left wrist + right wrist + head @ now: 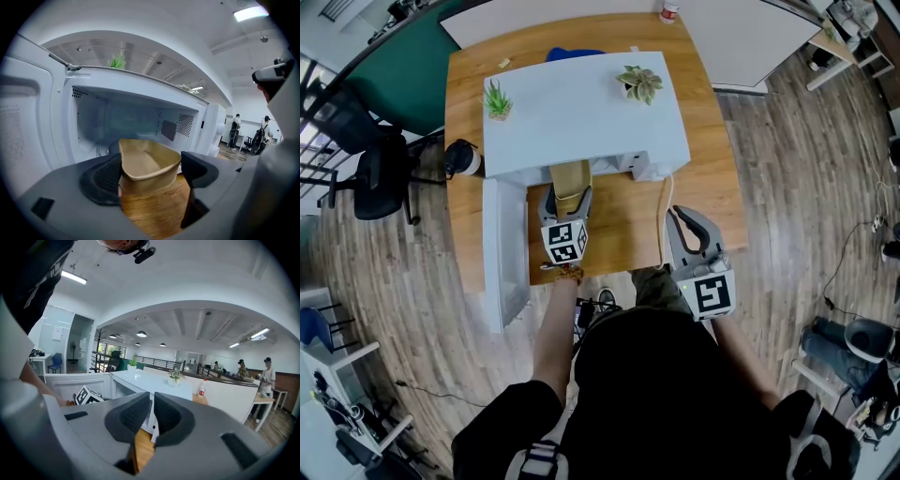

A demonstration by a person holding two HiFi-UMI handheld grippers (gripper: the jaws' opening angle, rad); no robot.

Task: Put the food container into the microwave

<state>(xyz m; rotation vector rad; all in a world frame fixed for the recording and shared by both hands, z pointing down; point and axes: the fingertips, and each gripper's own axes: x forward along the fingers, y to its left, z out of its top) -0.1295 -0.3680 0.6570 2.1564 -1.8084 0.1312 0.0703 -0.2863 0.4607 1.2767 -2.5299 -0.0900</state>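
The white microwave point(581, 112) stands on a wooden table point(712, 178) with its door point(504, 253) swung open to the left. My left gripper point(569, 199) is shut on a tan, empty food container point(572, 178) right at the oven's opening. In the left gripper view the food container point(149, 164) sits between the pads of the left gripper point(152, 171), above the wood, with the empty microwave cavity point(131, 117) just ahead. My right gripper point(684, 220) hovers over the table's front right edge, apart from the oven. The right gripper point(152, 413) is shut on nothing.
Two small potted plants point(497, 100) point(639, 82) stand on top of the microwave. A dark cup point(461, 157) sits at the table's left edge and a bottle point(669, 11) at the far side. A black chair point(366, 159) stands to the left.
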